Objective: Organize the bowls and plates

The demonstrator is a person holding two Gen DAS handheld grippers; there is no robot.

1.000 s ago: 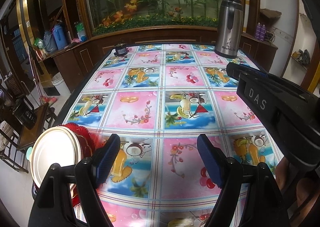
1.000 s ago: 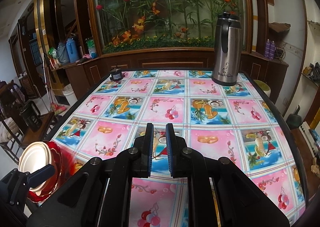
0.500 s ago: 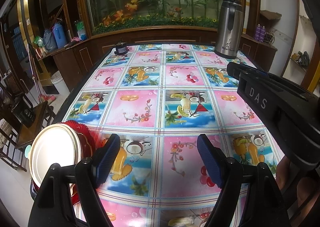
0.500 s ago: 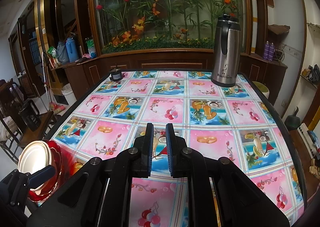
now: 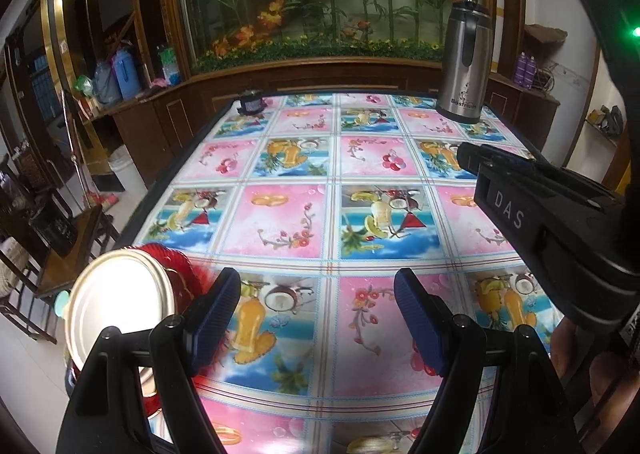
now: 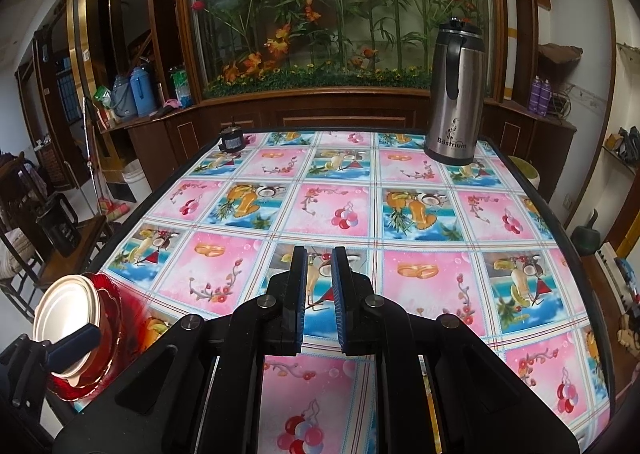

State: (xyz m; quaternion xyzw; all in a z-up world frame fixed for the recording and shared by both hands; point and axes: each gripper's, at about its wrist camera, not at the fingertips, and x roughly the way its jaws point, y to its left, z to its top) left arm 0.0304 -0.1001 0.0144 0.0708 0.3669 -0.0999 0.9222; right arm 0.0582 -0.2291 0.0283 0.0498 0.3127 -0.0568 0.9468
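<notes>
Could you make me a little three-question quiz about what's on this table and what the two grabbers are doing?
1. True or false: the left gripper holds a plate.
2. Which stands at the table's far right: (a) steel jug, (b) red dish, (c) white plate?
3. What lies on the red dish?

Key: 1 false, its jaws are open and empty. 2 (a), the steel jug. 3 the white plate.

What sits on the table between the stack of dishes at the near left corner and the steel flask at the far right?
Nothing: the right wrist view shows only bare patterned tablecloth between the stack of dishes and the steel flask.
</notes>
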